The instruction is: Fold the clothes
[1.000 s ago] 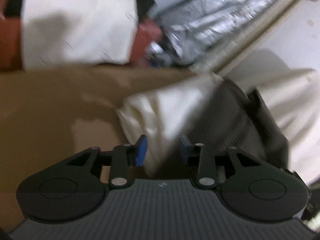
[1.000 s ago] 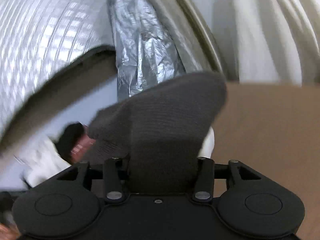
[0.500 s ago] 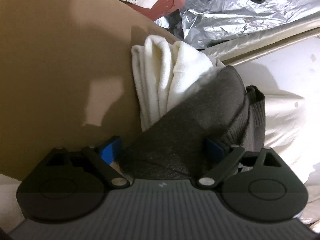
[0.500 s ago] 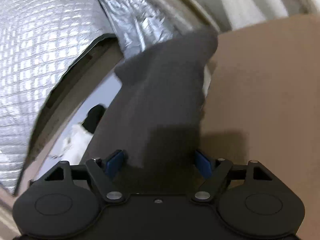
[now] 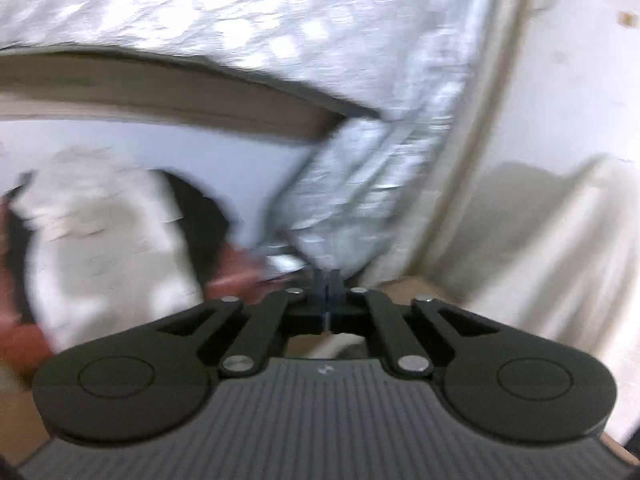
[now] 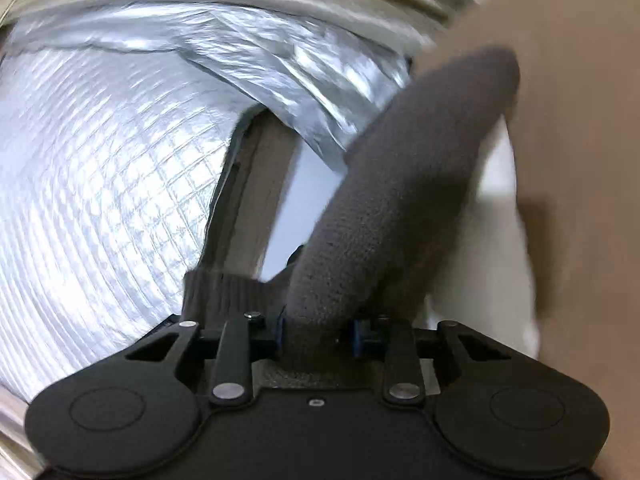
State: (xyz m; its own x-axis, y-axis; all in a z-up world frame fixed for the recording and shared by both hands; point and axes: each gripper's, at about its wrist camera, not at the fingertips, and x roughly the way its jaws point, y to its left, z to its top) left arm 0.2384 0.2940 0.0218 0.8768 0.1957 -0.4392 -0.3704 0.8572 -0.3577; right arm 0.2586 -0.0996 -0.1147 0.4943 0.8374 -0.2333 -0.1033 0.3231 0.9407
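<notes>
A dark grey knitted sock [image 6: 416,168] sticks up and to the right out of my right gripper [image 6: 318,332]. Its jaws are closing, and the blue pads [image 6: 357,334] pinch the sock near its ribbed cuff [image 6: 224,292]. A white folded cloth [image 6: 502,208] lies just behind the sock on the brown table [image 6: 580,152]. My left gripper [image 5: 328,286] is lifted off the table and shut, pads together with nothing between them. A scrap of white and grey fabric [image 5: 340,349] shows below its linkage. That view is blurred.
Silver quilted foil [image 6: 100,184] fills the left of the right wrist view and the top of the left one [image 5: 280,20]. A person in a white shirt [image 5: 100,240] is at the left. A cream cloth [image 5: 560,264] hangs at the right.
My left gripper has let the grey sock go, risen and shut empty, its view swinging up to the foil. My right gripper opened wide, then closed on the sock and rolled.
</notes>
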